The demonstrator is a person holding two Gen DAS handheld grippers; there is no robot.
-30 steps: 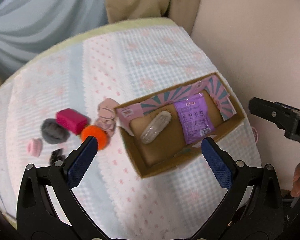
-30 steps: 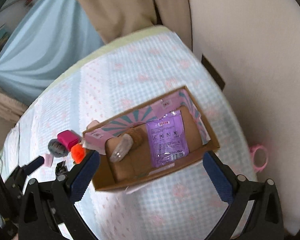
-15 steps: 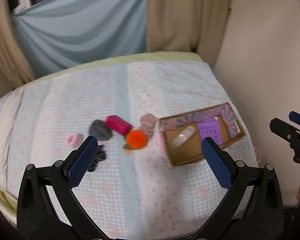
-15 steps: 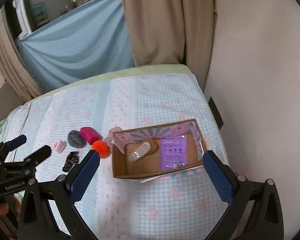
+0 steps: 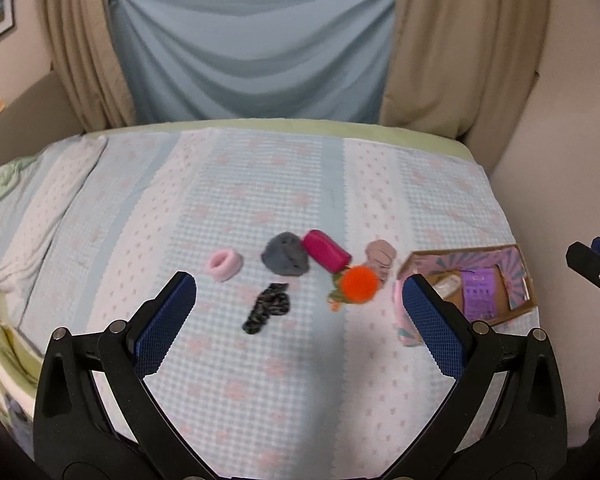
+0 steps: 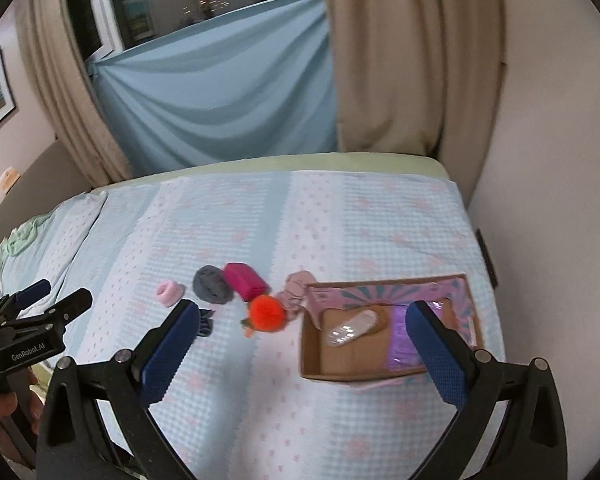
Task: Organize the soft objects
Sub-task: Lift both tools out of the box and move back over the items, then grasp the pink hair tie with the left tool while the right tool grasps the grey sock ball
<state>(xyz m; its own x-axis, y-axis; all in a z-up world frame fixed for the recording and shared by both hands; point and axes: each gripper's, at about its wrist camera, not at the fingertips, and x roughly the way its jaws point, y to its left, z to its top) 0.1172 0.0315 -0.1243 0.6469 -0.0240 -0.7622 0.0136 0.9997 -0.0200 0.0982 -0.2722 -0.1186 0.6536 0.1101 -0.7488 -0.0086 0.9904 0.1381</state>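
Soft things lie in a cluster on the bed: a pink ring, a grey ball, a magenta block, an orange pom-pom, a dark scrunchie and a beige cloth. To their right sits a cardboard box holding a clear pouch and a purple packet. My left gripper is open and empty, held above the bed near the scrunchie. My right gripper is open and empty, held above the bed by the box's left end.
The bed has a pale blue and pink checked cover. A wall runs along its right side. Beige curtains and a blue drape hang behind. A green cloth lies at the far left.
Both grippers have pulled back and tilted up from over the box, so the whole bed and the curtains show now. Both stay open. The objects have not moved.
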